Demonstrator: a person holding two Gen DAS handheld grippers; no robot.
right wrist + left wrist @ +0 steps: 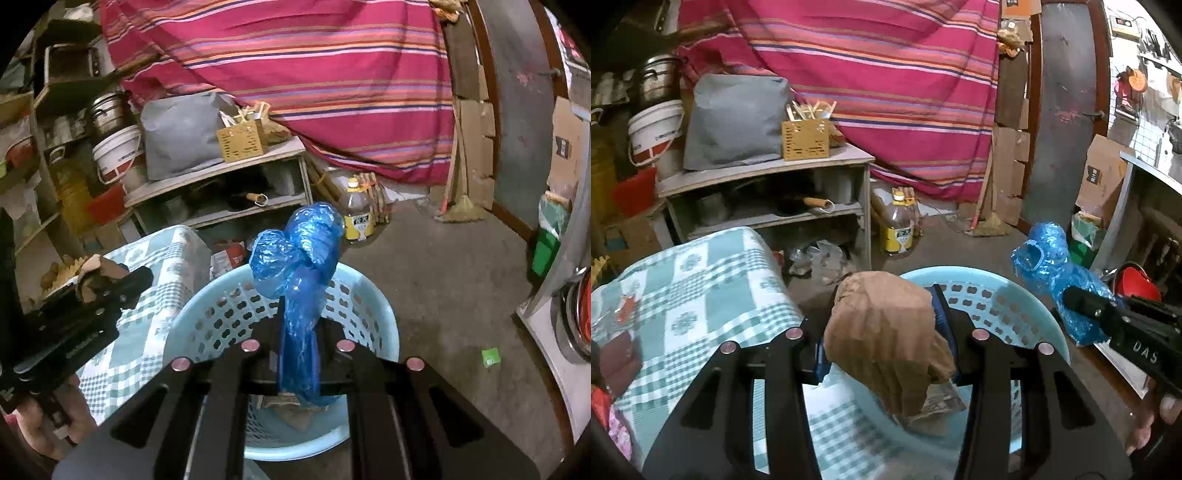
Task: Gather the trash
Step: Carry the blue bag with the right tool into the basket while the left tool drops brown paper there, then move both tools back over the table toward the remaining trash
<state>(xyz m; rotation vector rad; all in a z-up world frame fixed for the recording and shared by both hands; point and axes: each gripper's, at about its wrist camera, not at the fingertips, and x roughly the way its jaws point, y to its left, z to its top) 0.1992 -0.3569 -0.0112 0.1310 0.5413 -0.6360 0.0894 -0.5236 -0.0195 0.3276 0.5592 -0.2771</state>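
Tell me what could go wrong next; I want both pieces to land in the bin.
The crumpled brown paper in the left gripper hangs near the light blue perforated plastic basket's rim and could drop outside. The crinkled blue plastic bag in the right gripper might cling to its fingers.

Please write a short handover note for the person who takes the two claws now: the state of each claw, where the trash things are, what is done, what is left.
Left claw: shut on the crumpled brown paper, above the light blue basket.
Right claw: shut on the blue plastic bag, above the same basket.
Done: both pieces are picked up; some brownish trash already lies on the basket's bottom.
Left: release both pieces into the basket. A small green scrap lies on the floor to the right of the basket and may also need collecting.
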